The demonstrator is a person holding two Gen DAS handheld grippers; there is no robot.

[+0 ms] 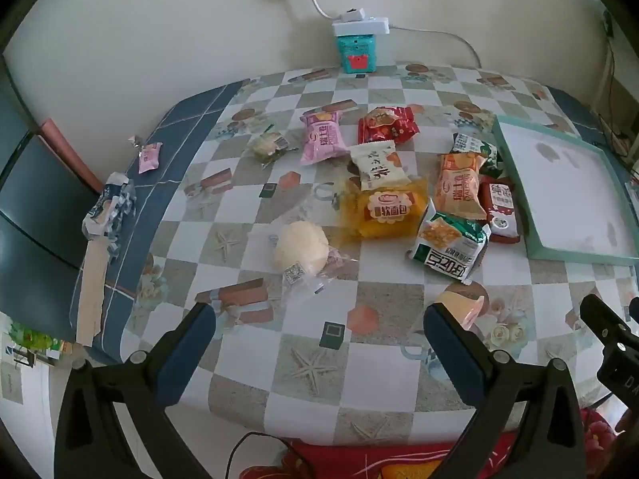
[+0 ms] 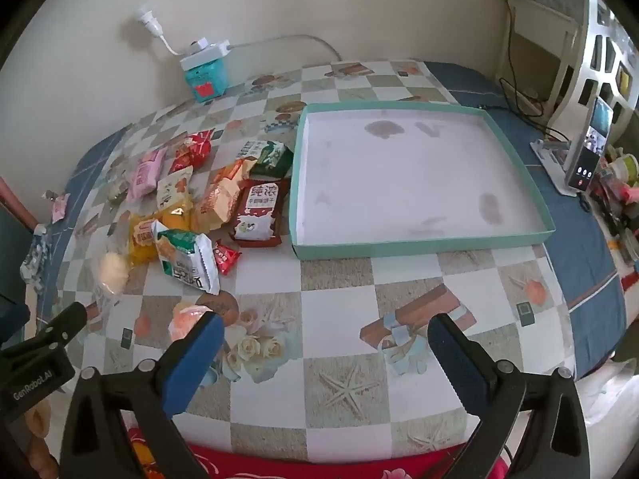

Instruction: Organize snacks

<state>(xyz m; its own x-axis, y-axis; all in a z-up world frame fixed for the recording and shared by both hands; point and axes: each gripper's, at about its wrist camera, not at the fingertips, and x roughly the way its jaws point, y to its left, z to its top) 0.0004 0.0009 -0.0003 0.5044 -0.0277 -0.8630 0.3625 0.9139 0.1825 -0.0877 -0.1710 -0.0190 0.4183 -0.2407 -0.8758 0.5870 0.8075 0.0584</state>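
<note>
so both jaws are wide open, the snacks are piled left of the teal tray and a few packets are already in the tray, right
Not quite. The teal tray holds no packets; the right wrist view shows only its bare, stained white floor. The rest stands: the left gripper and right gripper have their jaws wide open, and the snacks lie left of the tray.

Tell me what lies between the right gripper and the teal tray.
Nothing: in the right wrist view only bare checked tablecloth separates the open right gripper from the empty teal tray. The snacks lie off to the left.

Snack packets (image 2: 191, 207) lie ahead-left of the right gripper (image 2: 325, 343), beside a tray (image 2: 419, 245) ahead on the table (image 2: 339, 279).
</note>
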